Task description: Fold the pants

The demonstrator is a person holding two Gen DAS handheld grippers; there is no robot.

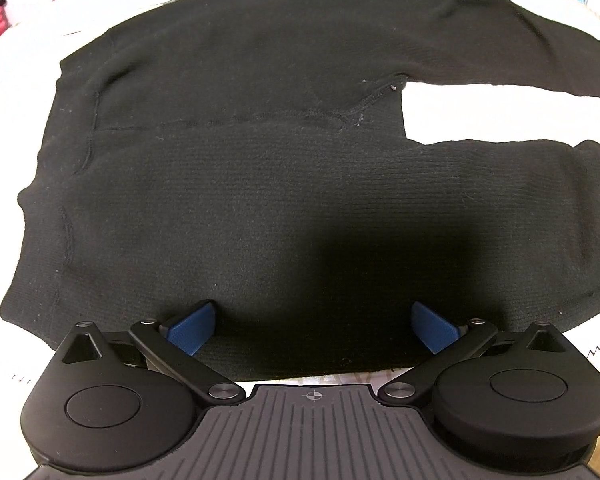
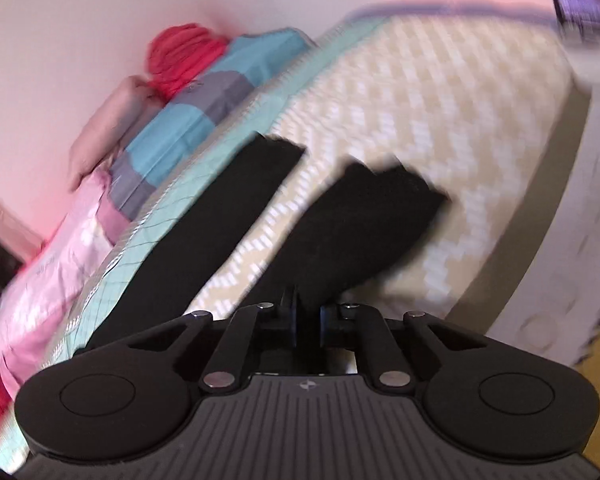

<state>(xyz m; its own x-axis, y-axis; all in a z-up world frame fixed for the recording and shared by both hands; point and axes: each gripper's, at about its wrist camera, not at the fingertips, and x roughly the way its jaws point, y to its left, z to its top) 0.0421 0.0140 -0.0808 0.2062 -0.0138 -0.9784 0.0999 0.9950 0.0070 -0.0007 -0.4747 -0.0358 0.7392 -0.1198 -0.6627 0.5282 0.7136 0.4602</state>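
Observation:
Black knit pants (image 1: 260,160) lie flat on a pale bed cover (image 1: 460,108), waistband at the left and both legs running off to the right. My left gripper (image 1: 312,324) points almost straight down over the pants' near edge. Its blue pads (image 1: 192,328) stand wide apart, with the cloth beneath them and nothing pinched. In the blurred right wrist view the two legs stretch away: the far leg (image 2: 228,208) and the near leg (image 2: 360,216). My right gripper (image 2: 306,312) has its jaws together, shut on the near leg's black cloth at its edge.
The patterned bed cover (image 2: 440,100) ends at a mattress edge (image 2: 540,208) on the right. Along the far side by the wall lie a blue and grey cloth (image 2: 204,120), a pink cloth (image 2: 60,248) and a red item (image 2: 184,56).

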